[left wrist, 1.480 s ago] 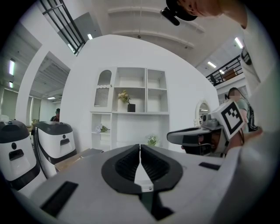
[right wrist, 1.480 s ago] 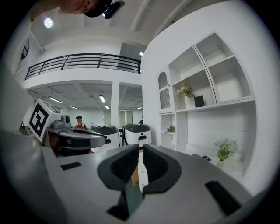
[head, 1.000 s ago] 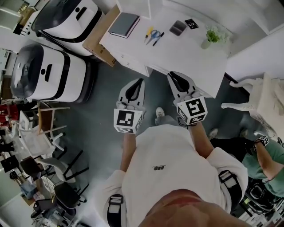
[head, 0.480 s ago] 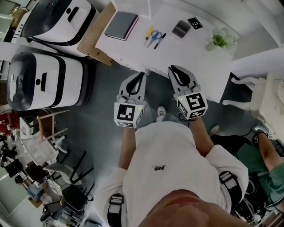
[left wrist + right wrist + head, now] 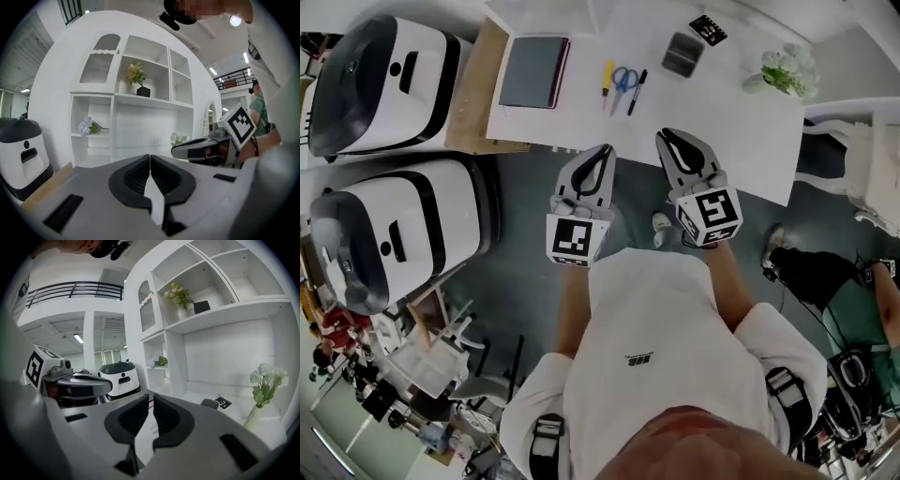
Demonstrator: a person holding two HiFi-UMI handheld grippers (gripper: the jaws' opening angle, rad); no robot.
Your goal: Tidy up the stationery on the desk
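On the white desk (image 5: 712, 112) lie a dark grey notebook (image 5: 531, 72), a yellow pen (image 5: 607, 78), blue scissors (image 5: 624, 79), a black pen (image 5: 637, 91) and a grey case (image 5: 682, 54). My left gripper (image 5: 604, 152) hangs shut and empty over the floor just short of the desk's near edge. My right gripper (image 5: 669, 137) is shut and empty too, with its tip over the desk's near edge below the pens. Each gripper view shows the jaws pressed together with nothing between: left gripper (image 5: 150, 161), right gripper (image 5: 152, 401).
Two big white-and-black machines (image 5: 384, 70) (image 5: 394, 234) stand left of the desk beside a brown board (image 5: 473, 103). A potted plant (image 5: 785, 70) and a black marker card (image 5: 708, 29) sit on the desk's far right. White shelves (image 5: 140, 93) rise behind it. A white chair (image 5: 862, 178) stands right.
Both grippers have travelled forward to the desk's near edge and sunk a little. The desk and its stationery now lie closer and squarer in the head view. Jaws stay shut.
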